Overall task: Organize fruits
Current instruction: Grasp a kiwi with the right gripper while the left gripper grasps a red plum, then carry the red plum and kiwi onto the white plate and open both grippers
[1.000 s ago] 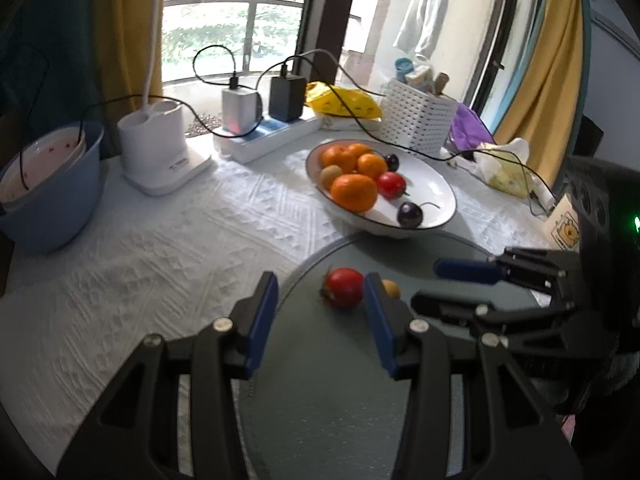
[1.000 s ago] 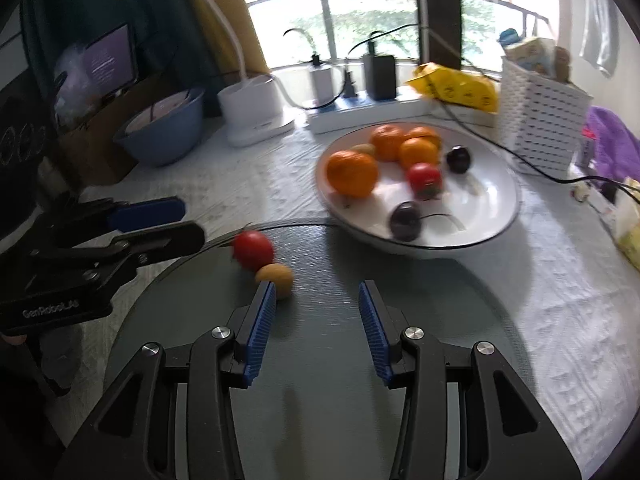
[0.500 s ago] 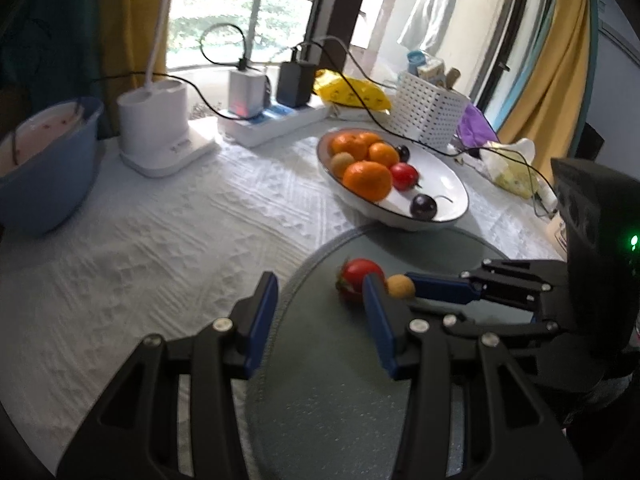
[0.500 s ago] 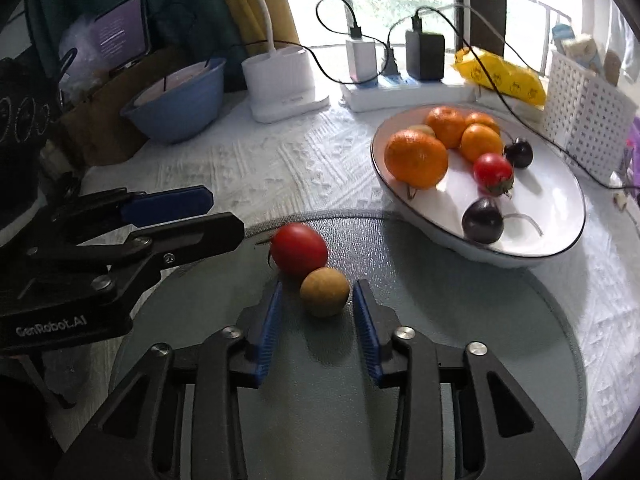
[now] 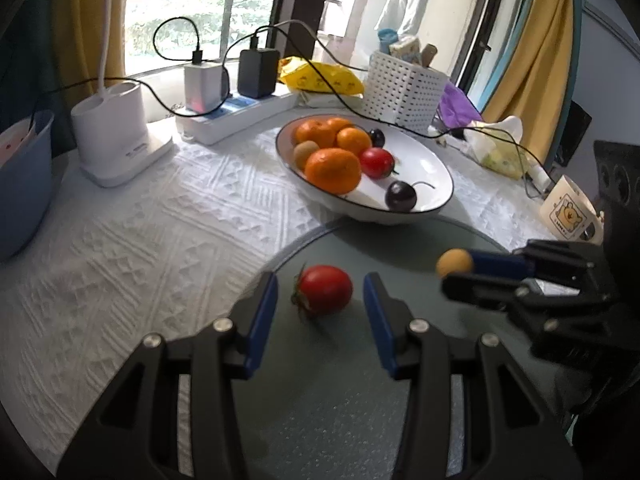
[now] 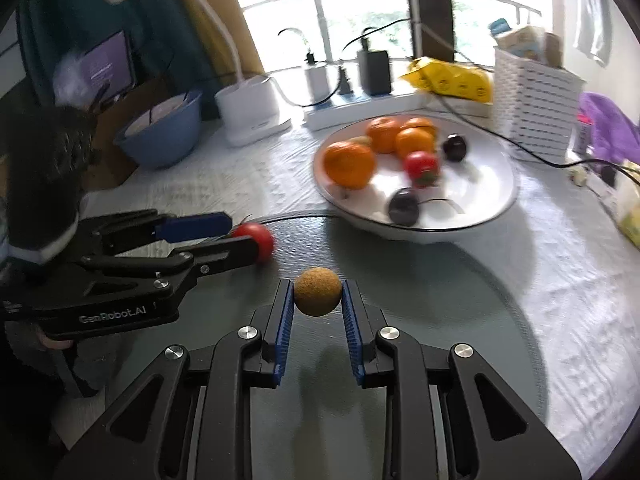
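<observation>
- right gripper (image 6: 317,300) clamped on small tan fruit (image 6: 317,291), lower centre, lifted clear of the mat.
- left gripper (image 5: 320,300) apart around red tomato (image 5: 325,289), not touching.

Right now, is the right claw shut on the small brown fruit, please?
Yes: both blue pads of the right claw press the small brown fruit, held clear above the mat.

red tomato (image 5: 325,289) – tan longan (image 6: 317,291), white plate (image 5: 430,168)

tomato (image 5: 325,289) on mat (image 5: 340,400) | bowl (image 5: 436,184) behind | basket (image 5: 404,88) behind bowl
</observation>
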`<state>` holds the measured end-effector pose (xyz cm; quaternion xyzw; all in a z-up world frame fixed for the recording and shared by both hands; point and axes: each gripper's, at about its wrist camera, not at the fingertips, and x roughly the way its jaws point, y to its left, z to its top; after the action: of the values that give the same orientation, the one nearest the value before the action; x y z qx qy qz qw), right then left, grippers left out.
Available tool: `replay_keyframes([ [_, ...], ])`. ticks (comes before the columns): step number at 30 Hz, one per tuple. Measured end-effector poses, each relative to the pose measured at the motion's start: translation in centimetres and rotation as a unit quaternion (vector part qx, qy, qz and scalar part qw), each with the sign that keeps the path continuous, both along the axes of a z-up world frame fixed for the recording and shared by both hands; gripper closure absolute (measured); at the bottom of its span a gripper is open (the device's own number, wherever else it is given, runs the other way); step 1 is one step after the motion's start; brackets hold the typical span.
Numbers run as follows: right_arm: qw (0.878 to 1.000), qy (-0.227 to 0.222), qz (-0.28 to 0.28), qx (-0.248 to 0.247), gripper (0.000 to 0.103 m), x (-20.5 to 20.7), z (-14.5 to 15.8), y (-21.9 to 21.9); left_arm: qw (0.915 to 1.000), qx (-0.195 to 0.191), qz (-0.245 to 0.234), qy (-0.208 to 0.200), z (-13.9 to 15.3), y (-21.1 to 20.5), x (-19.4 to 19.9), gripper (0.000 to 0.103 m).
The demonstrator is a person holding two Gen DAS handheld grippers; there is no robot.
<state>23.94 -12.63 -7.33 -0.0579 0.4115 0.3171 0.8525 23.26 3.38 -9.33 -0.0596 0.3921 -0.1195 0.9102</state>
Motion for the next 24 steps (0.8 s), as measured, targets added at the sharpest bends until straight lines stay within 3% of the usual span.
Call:
replay_keyframes([
  [6,1.000,-0.004,-0.028,0.015,0.077,0.4,0.7,-3.0,0.9996,0.025,-0.002,0.015,-0.5,-0.7,0.8,0.058],
  [10,0.999,-0.009,-0.041,0.021,0.077,0.6,1.2,-4.4,0.9991,0.028,-0.011,0.031,-1.0,-1.0,1.3,0.069],
  [19,0.998,-0.016,-0.057,0.024,0.076,0.8,1.6,-6.5,0.9990,0.035,-0.021,0.020,-0.6,-1.8,0.5,0.069],
  [24,0.997,-0.023,-0.063,0.024,0.076,1.3,1.9,-7.0,0.9989,0.028,-0.039,0.001,1.2,-2.9,0.1,0.069],
])
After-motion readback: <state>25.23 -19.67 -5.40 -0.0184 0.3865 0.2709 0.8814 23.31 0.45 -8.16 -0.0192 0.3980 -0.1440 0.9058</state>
